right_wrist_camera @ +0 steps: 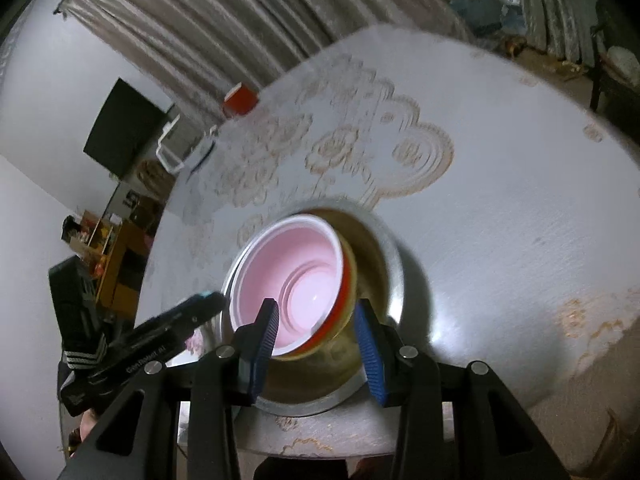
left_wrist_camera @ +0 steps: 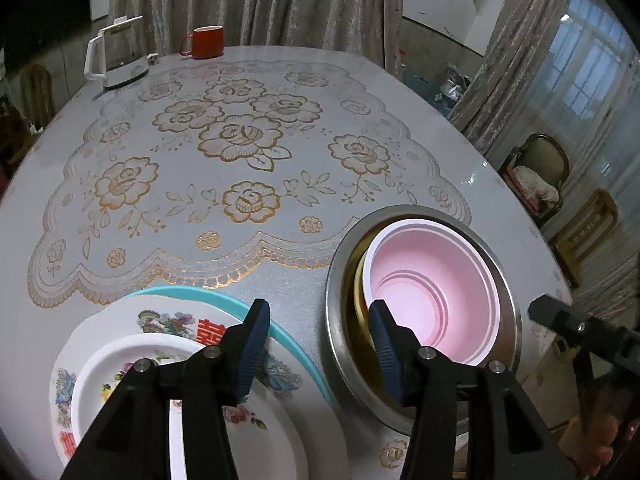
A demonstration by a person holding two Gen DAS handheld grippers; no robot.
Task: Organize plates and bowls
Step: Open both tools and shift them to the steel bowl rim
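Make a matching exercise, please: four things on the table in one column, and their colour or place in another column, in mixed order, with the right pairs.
Things:
1. innermost bowl
2. mug
3. kettle
4. small floral plate

Descriptions:
A. white, at the far left edge of the table
B. pink inside, nested in the metal bowl
C. on top of the plate stack
D. red, at the far edge beside the kettle

Pairs: 1-B, 2-D, 3-A, 4-C
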